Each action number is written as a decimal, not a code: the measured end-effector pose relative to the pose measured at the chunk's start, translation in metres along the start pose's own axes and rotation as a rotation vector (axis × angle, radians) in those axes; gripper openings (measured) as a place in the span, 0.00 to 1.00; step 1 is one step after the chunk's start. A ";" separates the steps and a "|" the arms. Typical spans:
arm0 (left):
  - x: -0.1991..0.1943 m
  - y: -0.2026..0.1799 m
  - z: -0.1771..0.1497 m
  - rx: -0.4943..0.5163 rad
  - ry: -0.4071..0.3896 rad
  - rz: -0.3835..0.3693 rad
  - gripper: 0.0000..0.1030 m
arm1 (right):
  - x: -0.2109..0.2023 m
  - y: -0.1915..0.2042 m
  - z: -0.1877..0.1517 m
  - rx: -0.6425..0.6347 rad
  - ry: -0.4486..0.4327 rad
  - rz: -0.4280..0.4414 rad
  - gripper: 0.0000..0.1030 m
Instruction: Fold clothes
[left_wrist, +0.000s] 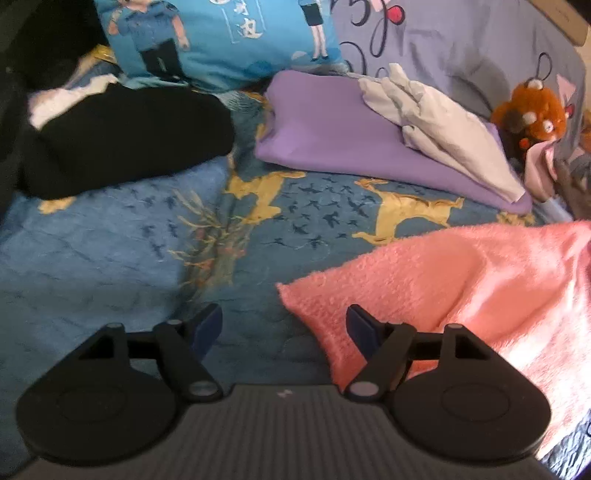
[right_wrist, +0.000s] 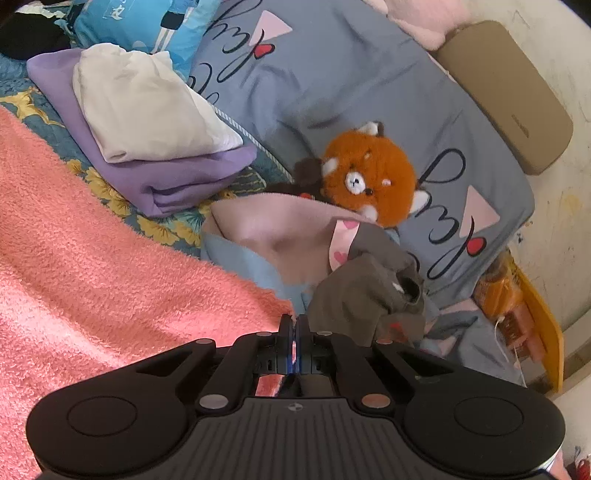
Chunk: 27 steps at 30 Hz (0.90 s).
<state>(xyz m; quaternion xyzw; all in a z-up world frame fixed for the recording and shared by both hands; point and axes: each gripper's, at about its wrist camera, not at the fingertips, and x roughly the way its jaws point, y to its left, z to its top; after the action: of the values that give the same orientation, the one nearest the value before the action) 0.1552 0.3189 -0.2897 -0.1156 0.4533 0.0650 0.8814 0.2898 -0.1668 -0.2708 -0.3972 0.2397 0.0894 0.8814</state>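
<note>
Blanket (right_wrist: 92, 258) pink, on bed | right tool (right_wrist: 294, 325) clamps its edge | left tool (left_wrist: 284, 325) spread, empty

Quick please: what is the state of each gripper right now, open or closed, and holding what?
Left gripper: open, holding nothing; one finger lies at the corner of the pink fleece garment.
Right gripper: closed on the pink fleece garment's edge.

Left gripper (left_wrist: 283, 325): jaws stood wide apart, nothing between them, held low and level. Right gripper (right_wrist: 294, 325): jaws pressed together, pinching pink fabric, angled forward.
</note>
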 end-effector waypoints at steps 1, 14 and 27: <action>0.004 0.001 0.000 0.002 -0.004 -0.017 0.72 | 0.000 0.000 -0.001 0.002 0.003 0.000 0.01; 0.024 -0.007 0.003 0.007 -0.016 -0.098 0.05 | -0.004 0.000 -0.003 0.015 0.003 0.003 0.01; -0.032 -0.038 0.032 0.153 -0.248 -0.032 0.03 | -0.027 -0.026 0.005 0.062 -0.044 -0.098 0.01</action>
<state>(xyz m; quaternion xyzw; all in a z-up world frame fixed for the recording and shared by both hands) 0.1699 0.2907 -0.2396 -0.0462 0.3427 0.0302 0.9378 0.2771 -0.1793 -0.2377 -0.3787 0.2030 0.0473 0.9017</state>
